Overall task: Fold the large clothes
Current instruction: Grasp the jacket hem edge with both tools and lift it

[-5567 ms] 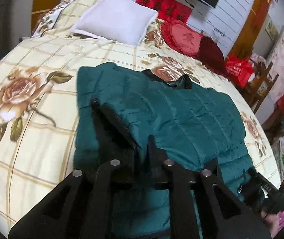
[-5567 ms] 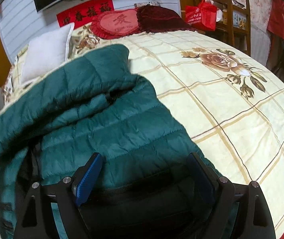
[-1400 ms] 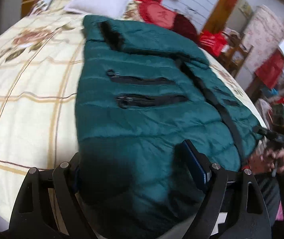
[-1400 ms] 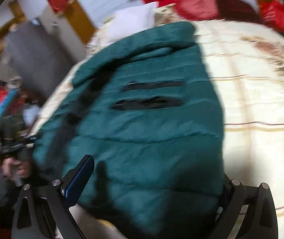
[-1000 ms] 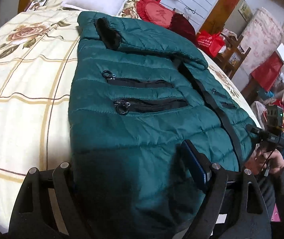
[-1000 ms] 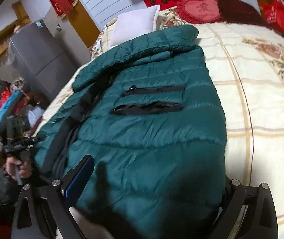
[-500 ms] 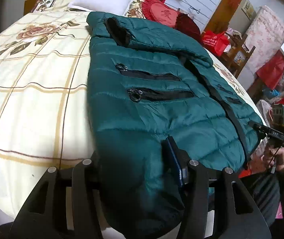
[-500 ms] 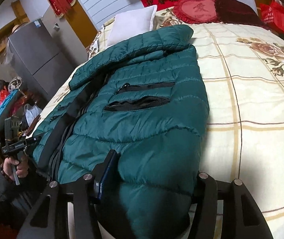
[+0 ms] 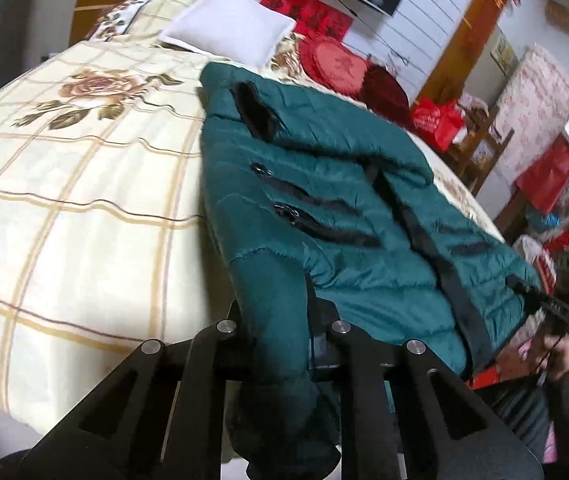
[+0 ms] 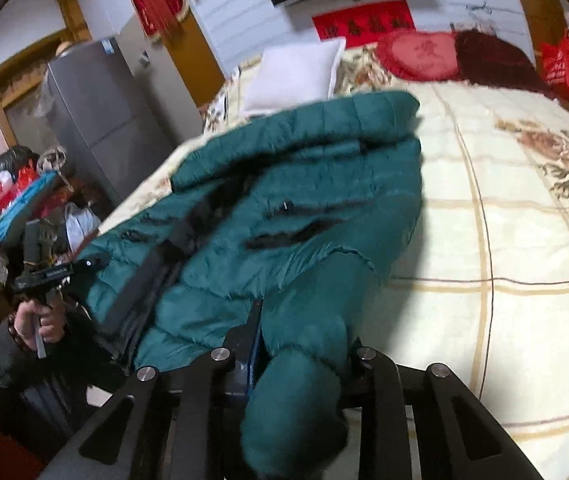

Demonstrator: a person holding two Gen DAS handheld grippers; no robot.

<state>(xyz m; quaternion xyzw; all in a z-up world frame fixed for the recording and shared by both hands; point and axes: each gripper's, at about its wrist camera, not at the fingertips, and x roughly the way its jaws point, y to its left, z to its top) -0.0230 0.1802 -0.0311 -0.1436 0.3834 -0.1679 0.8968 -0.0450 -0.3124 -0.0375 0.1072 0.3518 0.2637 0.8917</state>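
A dark green quilted jacket (image 9: 336,200) lies on the bed, collar at the far end, two black zip pockets and the black front zip facing up. My left gripper (image 9: 274,312) is shut on the jacket's bottom hem at one corner, and bunched fabric hangs between the fingers. My right gripper (image 10: 304,324) is shut on the hem of the jacket (image 10: 296,200) at the other corner. Each gripper shows small in the other's view, the right one (image 9: 552,308) and the left one (image 10: 56,272).
The bed (image 9: 64,200) has a cream rose-print cover, a white pillow (image 9: 228,32) and red cushions (image 9: 336,64) at its head. A grey fridge (image 10: 100,120) and clutter stand on one side, red bags and a chair (image 9: 460,136) on the other.
Both grippers went from open around the hem to shut on it. The hem corners are now bunched and lifted, and the jacket has shifted slightly.
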